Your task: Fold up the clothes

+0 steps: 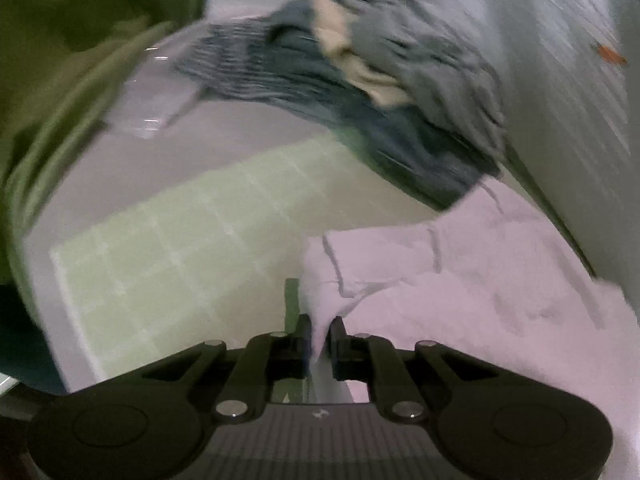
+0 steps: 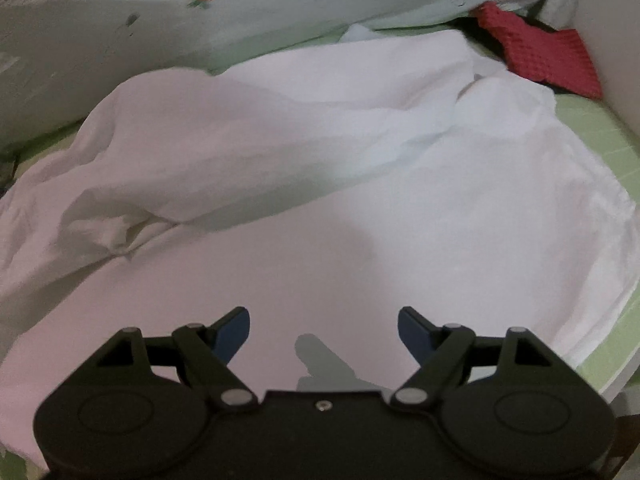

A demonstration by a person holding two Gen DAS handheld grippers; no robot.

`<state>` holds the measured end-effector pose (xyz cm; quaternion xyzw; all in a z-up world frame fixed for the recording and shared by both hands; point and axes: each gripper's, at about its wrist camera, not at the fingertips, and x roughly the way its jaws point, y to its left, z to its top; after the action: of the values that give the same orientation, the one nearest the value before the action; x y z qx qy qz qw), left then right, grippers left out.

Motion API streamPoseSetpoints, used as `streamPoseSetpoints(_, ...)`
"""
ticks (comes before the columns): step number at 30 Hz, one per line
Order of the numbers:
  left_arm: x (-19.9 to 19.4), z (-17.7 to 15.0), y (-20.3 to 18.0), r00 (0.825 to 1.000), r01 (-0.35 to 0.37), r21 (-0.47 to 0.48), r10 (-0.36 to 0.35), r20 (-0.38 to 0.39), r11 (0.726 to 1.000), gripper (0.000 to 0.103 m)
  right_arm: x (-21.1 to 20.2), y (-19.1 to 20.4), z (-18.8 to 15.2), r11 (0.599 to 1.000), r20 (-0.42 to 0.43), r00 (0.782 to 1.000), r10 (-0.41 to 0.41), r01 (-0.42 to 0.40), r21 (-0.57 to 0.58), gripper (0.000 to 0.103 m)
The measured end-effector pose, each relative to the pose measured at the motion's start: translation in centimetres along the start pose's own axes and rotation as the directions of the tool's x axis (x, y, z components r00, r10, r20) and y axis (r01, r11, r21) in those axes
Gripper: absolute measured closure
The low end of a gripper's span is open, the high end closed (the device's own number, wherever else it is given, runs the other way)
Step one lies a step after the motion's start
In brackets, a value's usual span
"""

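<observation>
A white garment point(image 1: 460, 280) lies crumpled on a green grid mat point(image 1: 168, 248). My left gripper point(image 1: 320, 332) is shut on a pinched edge of the white garment, which hangs up between the fingers. In the right wrist view the same white garment point(image 2: 320, 184) spreads wide over the mat, with a bunched fold at the left. My right gripper point(image 2: 324, 328) is open and empty, hovering just above the flat near part of the garment.
A blurred pile of grey, blue striped and beige clothes point(image 1: 360, 76) lies beyond the mat. A red waffle cloth point(image 2: 540, 52) and a pale green carrot-print fabric point(image 2: 280, 0) lie behind the garment. A white wall point(image 2: 612, 40) stands at the right.
</observation>
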<state>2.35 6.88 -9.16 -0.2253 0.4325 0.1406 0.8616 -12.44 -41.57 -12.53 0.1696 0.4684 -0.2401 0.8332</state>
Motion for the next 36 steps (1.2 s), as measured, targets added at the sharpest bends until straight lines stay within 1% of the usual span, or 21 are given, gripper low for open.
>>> streamPoseSetpoints(3, -0.1, 0.9, 1.9, 0.999, -0.047, -0.02, 0.047, 0.008, 0.999, 0.091, -0.7, 0.8, -1.4, 0.999, 0.001, 1.0, 0.015, -0.015, -0.035, 0.021)
streamPoseSetpoints(4, -0.2, 0.9, 1.9, 0.998, -0.057, 0.003, 0.057, 0.005, 0.998, 0.09, -1.0, 0.8, -1.8, 0.999, 0.004, 1.0, 0.02, -0.02, -0.044, 0.021)
streamPoseSetpoints(5, -0.4, 0.9, 1.8, 0.998, -0.066, 0.027, 0.066, 0.003, 0.997, 0.085, -1.3, 0.5, -2.0, 0.999, 0.011, 1.0, 0.024, -0.024, -0.048, 0.021)
streamPoseSetpoints(6, -0.8, 0.7, 1.5, 0.997, -0.078, 0.047, 0.077, 0.006, 0.996, 0.084, -1.6, 0.2, -2.2, 0.998, 0.017, 0.999, 0.029, -0.028, -0.052, 0.021)
streamPoseSetpoints(7, -1.2, 0.5, 1.2, 0.996, -0.086, 0.067, 0.086, 0.01, 0.994, 0.081, -1.8, -0.6, -2.1, 0.999, 0.029, 0.999, 0.024, -0.023, -0.048, 0.021)
streamPoseSetpoints(9, -2.5, -0.4, 0.2, 0.997, -0.081, 0.094, 0.078, 0.029, 0.992, 0.067, -2.1, -2.2, -1.9, 0.999, 0.052, 0.999, 0.011, -0.009, -0.038, 0.021)
streamPoseSetpoints(10, -3.1, -0.9, -0.4, 0.997, -0.077, 0.106, 0.073, 0.038, 0.991, 0.058, -2.3, -3.0, -1.8, 0.999, 0.064, 0.998, 0.005, -0.003, -0.033, 0.02)
streamPoseSetpoints(11, -3.7, -1.4, -1.0, 0.997, -0.064, 0.11, 0.06, 0.044, 0.992, 0.054, -2.3, -4.2, -1.4, 1.0, 0.078, 0.997, -0.006, 0.008, -0.026, 0.02)
streamPoseSetpoints(14, -5.3, -3.4, -3.6, 0.999, -0.036, 0.145, 0.031, 0.039, 0.989, 0.05, -2.3, -8.0, -0.2, 0.999, 0.12, 0.992, -0.044, 0.044, -0.003, 0.016)
streamPoseSetpoints(16, -6.2, -5.0, -5.6, 0.999, -0.023, 0.169, 0.018, 0.028, 0.985, 0.049, -1.9, -10.9, 0.6, 0.998, 0.14, 0.988, -0.067, 0.068, -0.006, 0.014)
streamPoseSetpoints(20, -7.7, -9.7, -10.1, 1.0, 0.02, 0.212, -0.02, -0.003, 0.977, 0.049, 0.1, -17.6, 2.2, 0.98, 0.162, 0.969, -0.187, 0.196, -0.037, 0.014)
streamPoseSetpoints(24, -9.2, -14.7, -14.4, 0.999, 0.05, 0.269, -0.046, -0.019, 0.962, 0.044, 3.3, -25.4, 3.7, 0.953, 0.145, 0.947, -0.288, 0.298, -0.052, 0.016)
streamPoseSetpoints(25, -9.5, -15.9, -15.4, 0.998, 0.057, 0.282, -0.052, -0.023, 0.958, 0.042, 3.9, -26.9, 4.0, 0.949, 0.137, 0.944, -0.299, 0.309, -0.056, 0.017)
streamPoseSetpoints(26, -9.8, -17.2, -16.5, 0.998, 0.059, 0.289, -0.054, -0.027, 0.955, 0.042, 4.6, -28.4, 4.4, 0.946, 0.128, 0.943, -0.308, 0.318, -0.06, 0.017)
streamPoseSetpoints(27, -10.0, -18.3, -17.4, 0.998, 0.064, 0.297, -0.056, -0.035, 0.953, 0.042, 5.0, -29.7, 4.6, 0.955, 0.116, 0.952, -0.285, 0.292, -0.05, 0.019)
streamPoseSetpoints(30, -10.6, -21.2, -20.4, 0.996, 0.078, 0.329, -0.062, -0.057, 0.941, 0.042, 5.8, -32.9, 5.3, 0.98, 0.088, 0.977, -0.194, 0.196, -0.022, 0.019)
streamPoseSetpoints(32, -11.0, -22.7, -22.3, 0.996, 0.086, 0.355, -0.067, -0.063, 0.931, 0.042, 6.0, -34.0, 5.6, 0.993, 0.083, 0.99, -0.113, 0.116, -0.023, 0.023)
streamPoseSetpoints(33, -11.2, -23.3, -23.1, 0.995, 0.091, 0.369, -0.071, -0.067, 0.925, 0.042, 5.9, -34.4, 5.7, 0.997, 0.081, 0.995, -0.066, 0.069, -0.025, 0.038)
streamPoseSetpoints(34, -11.3, -23.8, -23.9, 0.995, 0.097, 0.38, -0.076, -0.069, 0.92, 0.042, 5.9, -34.8, 5.7, 0.999, 0.079, 0.997, -0.019, 0.021, -0.027, 0.059)
streamPoseSetpoints(35, -11.4, -24.3, -24.6, 0.994, 0.103, 0.391, -0.081, -0.072, 0.914, 0.042, 5.7, -34.8, 5.7, 0.999, 0.077, 0.997, 0.002, 0.002, -0.045, 0.074)
streamPoseSetpoints(36, -11.4, -24.5, -25.2, 0.994, 0.107, 0.399, -0.083, -0.078, 0.911, 0.042, 5.6, -34.9, 5.7, 0.998, 0.075, 0.997, 0.019, -0.015, -0.066, 0.08)
